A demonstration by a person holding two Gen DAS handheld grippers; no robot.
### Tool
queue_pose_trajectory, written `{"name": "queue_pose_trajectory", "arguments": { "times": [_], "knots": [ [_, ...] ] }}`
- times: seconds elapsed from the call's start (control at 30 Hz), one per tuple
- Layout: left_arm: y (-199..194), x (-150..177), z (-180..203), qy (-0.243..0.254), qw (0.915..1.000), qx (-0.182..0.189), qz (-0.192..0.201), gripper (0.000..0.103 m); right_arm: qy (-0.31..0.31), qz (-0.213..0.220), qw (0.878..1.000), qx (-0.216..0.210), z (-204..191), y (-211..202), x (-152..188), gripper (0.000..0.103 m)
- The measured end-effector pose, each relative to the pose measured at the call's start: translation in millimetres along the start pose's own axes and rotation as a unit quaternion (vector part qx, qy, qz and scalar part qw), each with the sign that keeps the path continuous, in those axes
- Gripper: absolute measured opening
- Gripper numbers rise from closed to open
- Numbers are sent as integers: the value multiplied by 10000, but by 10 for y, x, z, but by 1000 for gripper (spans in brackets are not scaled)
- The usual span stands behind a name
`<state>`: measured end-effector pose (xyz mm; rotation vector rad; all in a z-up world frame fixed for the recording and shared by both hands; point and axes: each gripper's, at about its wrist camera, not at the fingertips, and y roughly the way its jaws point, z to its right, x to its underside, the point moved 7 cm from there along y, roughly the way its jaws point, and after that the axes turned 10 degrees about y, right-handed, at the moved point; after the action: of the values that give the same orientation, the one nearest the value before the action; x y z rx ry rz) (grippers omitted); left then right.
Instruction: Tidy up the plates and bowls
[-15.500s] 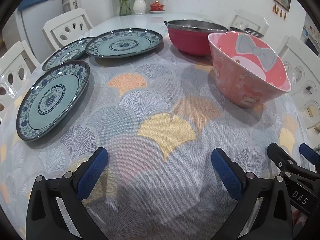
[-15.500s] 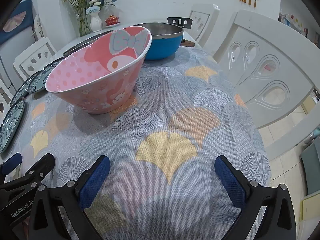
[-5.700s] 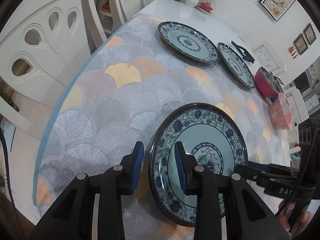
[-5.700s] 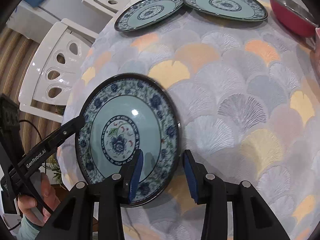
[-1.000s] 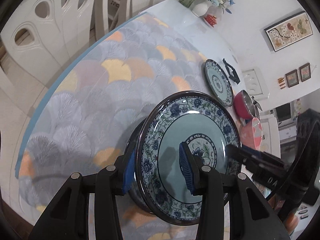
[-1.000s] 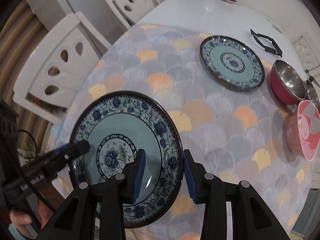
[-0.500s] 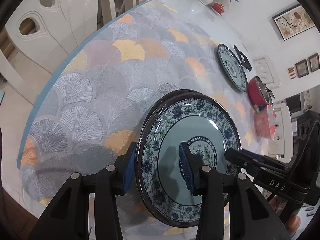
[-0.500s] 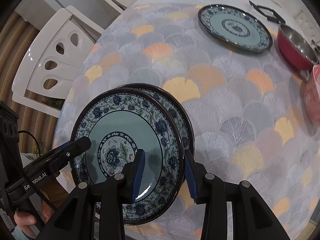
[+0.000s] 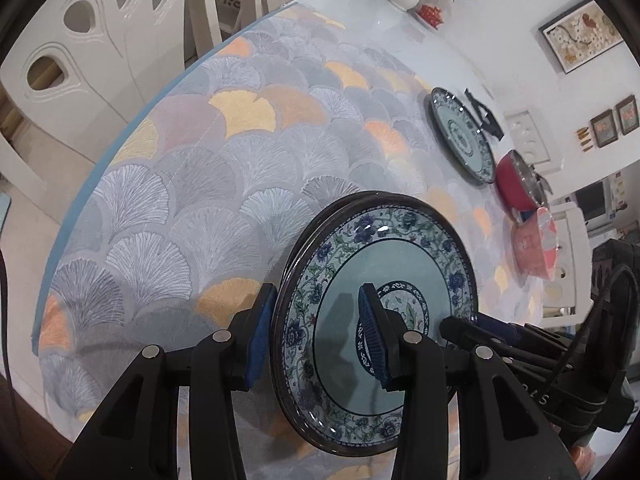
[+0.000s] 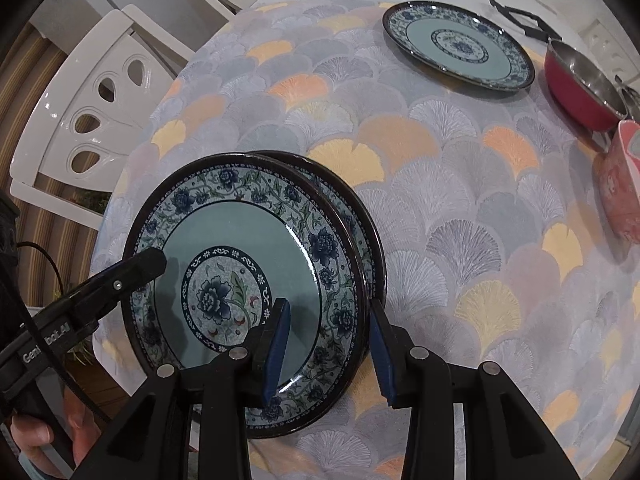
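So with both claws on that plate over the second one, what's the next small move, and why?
Probably ease it straight down, then open. The held plate sits just above the lower plate, nearly concentric, its rim between the pads of the left claw and the right claw. I can't tell whether they touch. A third plate waits farther off.

- Round table under a grey fan-patterned cloth (image 10: 460, 208).
- Near edge: stacked blue floral plate (image 10: 372, 240).
- Far side: another floral plate (image 10: 456, 44), red metal bowl (image 10: 580, 92), pink bowl (image 10: 620, 196).
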<state>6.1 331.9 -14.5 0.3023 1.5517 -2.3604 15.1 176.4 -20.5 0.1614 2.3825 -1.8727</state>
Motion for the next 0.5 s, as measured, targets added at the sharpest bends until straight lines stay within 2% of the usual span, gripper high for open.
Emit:
{"name": "queue_pose_trajectory", "arguments": {
  "times": [0.23, 0.5],
  "knots": [
    [100, 52, 32, 54, 9997, 8, -221, 38, 218, 26, 9997, -56, 94, -17, 13, 38],
    [39, -78, -3, -81, 9999, 85, 53, 38, 420, 190, 9983, -344, 148, -82, -24, 38]
  ]
}}
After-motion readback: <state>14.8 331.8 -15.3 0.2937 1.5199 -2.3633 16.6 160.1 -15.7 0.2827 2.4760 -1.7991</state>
